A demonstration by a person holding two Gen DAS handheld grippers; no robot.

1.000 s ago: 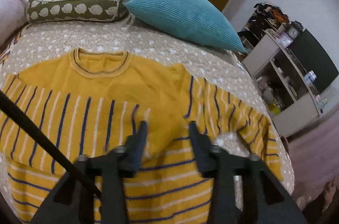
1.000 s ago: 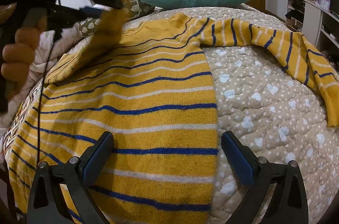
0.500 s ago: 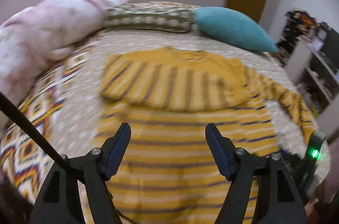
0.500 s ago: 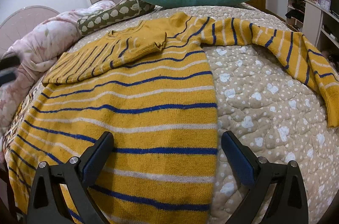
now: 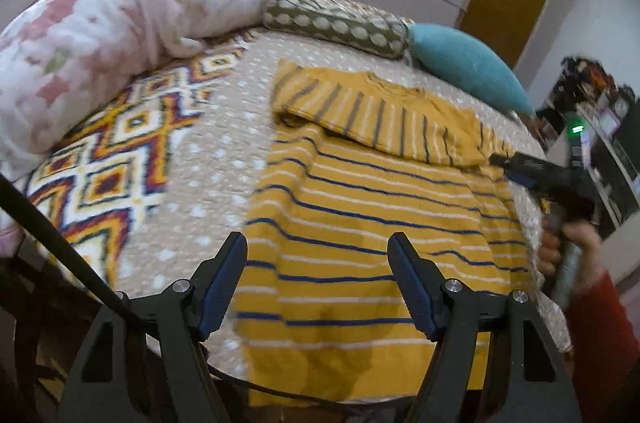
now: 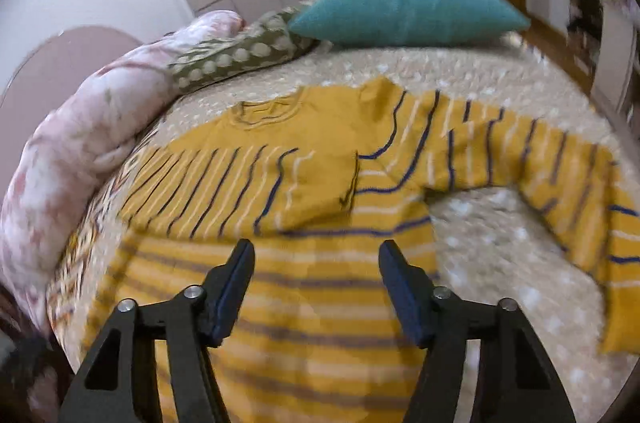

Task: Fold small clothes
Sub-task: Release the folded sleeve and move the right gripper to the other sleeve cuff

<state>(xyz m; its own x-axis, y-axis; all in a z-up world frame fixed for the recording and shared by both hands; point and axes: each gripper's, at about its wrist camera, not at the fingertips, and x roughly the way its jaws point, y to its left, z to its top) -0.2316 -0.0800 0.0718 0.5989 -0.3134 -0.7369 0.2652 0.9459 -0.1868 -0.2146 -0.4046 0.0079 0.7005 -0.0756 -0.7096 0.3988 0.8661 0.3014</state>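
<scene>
You are working on a yellow striped sweater [image 6: 320, 279] that is lying flat on the bed [image 6: 488, 235], its collar pointing toward the teal pillow [image 6: 404, 7]. A second ago your left tool [image 5: 318, 279] was carrying one sleeve across the chest; now that sleeve [image 6: 224, 183] is lying folded over the sweater's upper body, just below the collar, and the left tool is hanging back over the hem end with its fingers apart and nothing between them. That settles the first sleeve fold. Your right tool [image 6: 316, 287] was sitting wide open over the lower body half a second ago; it is now lifting and heading up the sweater, its jaws closing with nothing yet between them, only cloth lying beneath. In the left view you can see it blurred at the far side of the sweater from the pink blanket [image 5: 112, 35], your hand [image 5: 568, 247] gripping its handle. The other sleeve [image 6: 540, 167] is still stretching out straight on the bedspread, on the side of the sweater away from the pink blanket. That sleeve looks like your next job: take it near the cuff and bring it across the chest, over the folded one.
</scene>
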